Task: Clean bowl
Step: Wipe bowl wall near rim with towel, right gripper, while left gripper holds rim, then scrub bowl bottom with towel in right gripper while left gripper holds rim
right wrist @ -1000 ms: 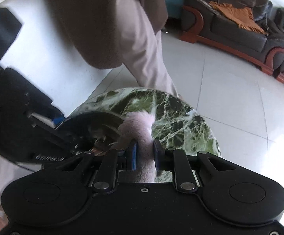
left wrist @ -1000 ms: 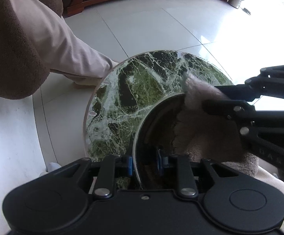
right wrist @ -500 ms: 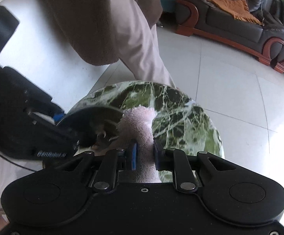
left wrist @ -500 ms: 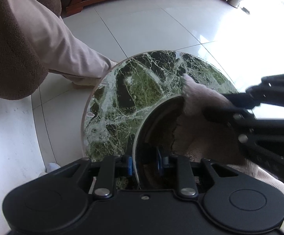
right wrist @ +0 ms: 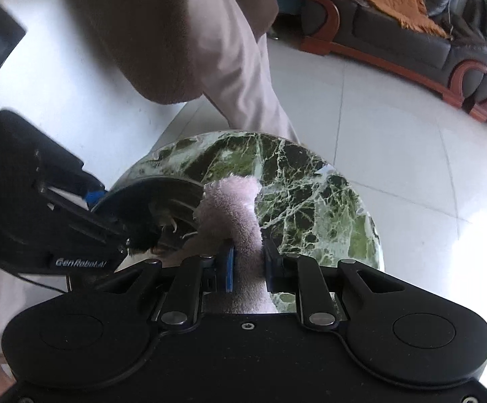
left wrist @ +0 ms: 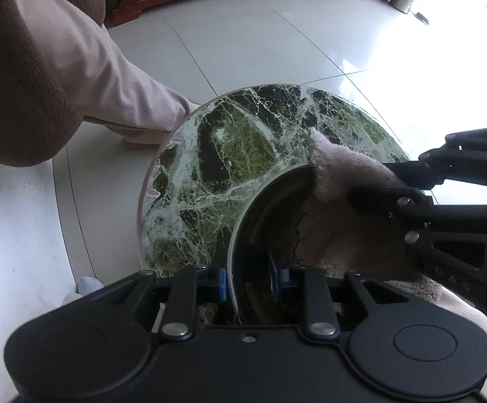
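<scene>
Item: bowl (left wrist: pixel 270 221), dark, tilted over the green marble table (left wrist: pixel 230 154), rim pinched by the left hand-held gripper (left wrist: pixel 247 278). Right hand-held gripper (right wrist: pixel 247 262) clamps a pink cloth (right wrist: pixel 240 208) pressed inside. Risk: wiping pressure may lever the thin rim loose, dropping the bowl.

L hand-held gripper (left wrist: pixel 247 280) clamped; R hand-held gripper (right wrist: pixel 247 263) clamped, crossing in front.

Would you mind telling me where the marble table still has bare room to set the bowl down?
The marble table is bare on its far half, between the bowl rim and the edge nearest the person's leg. The near side is crowded: left gripper, right gripper and cloth.
</scene>
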